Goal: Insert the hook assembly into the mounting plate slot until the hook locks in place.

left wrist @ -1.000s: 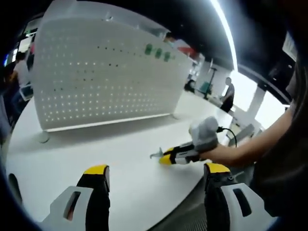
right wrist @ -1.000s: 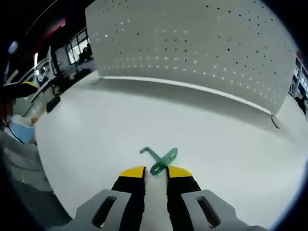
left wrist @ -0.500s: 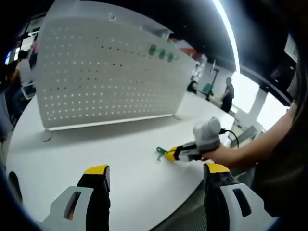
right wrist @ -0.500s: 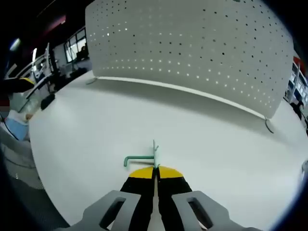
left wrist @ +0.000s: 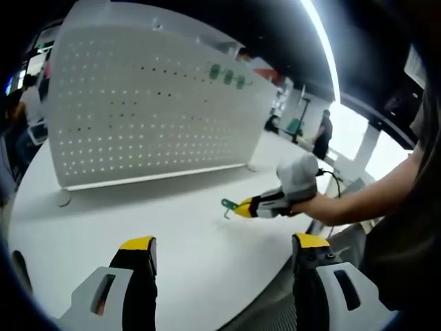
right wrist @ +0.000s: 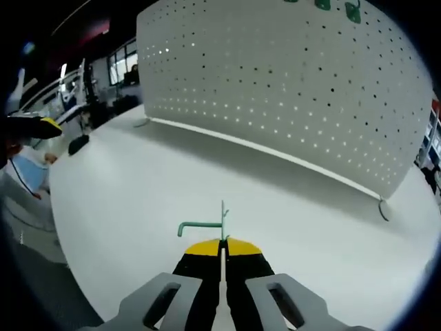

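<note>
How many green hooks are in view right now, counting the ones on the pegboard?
4. One green hook is clamped in the right gripper above the table. Three more hang side by side near the top of the white pegboard. Others may be out of frame.

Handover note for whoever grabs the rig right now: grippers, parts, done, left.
Right gripper: shut on the small green metal hook, lifted off the white table; it also shows in the left gripper view.
Left gripper: open, holding nothing, low over the table.
White perforated pegboard panel: upright at the table's far side, with three green hooks already near its top edge.
Done: hook picked up.
Left: carry it to the panel, push it into a slot until it locks.
</note>
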Demonstrator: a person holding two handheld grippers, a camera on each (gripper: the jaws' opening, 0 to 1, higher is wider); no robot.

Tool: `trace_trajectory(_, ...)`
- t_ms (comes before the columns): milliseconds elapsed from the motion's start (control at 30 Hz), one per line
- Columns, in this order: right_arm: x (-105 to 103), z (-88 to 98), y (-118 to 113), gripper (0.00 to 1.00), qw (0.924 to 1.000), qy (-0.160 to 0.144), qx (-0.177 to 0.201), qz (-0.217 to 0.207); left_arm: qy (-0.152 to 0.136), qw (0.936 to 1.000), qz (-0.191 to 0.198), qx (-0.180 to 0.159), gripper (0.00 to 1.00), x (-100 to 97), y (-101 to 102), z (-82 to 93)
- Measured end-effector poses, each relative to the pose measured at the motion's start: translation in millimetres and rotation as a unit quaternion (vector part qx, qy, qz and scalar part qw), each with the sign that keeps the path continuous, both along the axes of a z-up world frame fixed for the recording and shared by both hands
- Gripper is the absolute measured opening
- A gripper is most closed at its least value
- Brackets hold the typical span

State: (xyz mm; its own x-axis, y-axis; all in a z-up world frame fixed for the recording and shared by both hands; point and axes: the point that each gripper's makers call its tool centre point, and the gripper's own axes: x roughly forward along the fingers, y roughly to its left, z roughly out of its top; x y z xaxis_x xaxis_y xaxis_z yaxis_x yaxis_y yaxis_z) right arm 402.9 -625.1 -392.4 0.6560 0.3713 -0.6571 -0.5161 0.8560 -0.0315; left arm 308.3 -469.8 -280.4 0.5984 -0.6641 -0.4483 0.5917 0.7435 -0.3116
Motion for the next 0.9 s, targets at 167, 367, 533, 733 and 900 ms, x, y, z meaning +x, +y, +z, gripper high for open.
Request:
trace_trajectory(167, 6.3, 16.1, 0.5, 0.0, 0.9998, -0.01, -0.003, 0.018, -0.001, 1.0, -0.004, 0.001, 0.82, -0.9, 0.4, 0.3)
trace_trajectory(367, 10.5, 30.0, 1.5, 0.0, 0.9992, -0.012, -0.004, 0.039, -0.002, 0.9999, -0.011, 0.007, 0.82, -1.8, 0.6, -0.3)
trace_trajectory(533, 9.6, 45.0, 5.4, 0.0, 0.9978, -0.019, -0.009, 0.062, -0.007, 0.9998, -0.017, 0.011, 0.82, -1.3, 0.3, 0.0)
trace_trajectory(733, 5.2, 64.2, 12.8, 0.0, 0.9949, -0.025, -0.012, 0.097, -0.008, 0.9996, -0.022, 0.016, 0.81, -0.6, 1.2, 0.5)
trace_trajectory(900, 0.7, 79.3, 20.2, 0.0, 0.9929, -0.025, -0.003, 0.116, -0.014, 0.9994, -0.025, 0.02, 0.78, -0.1, 3.0, 2.7)
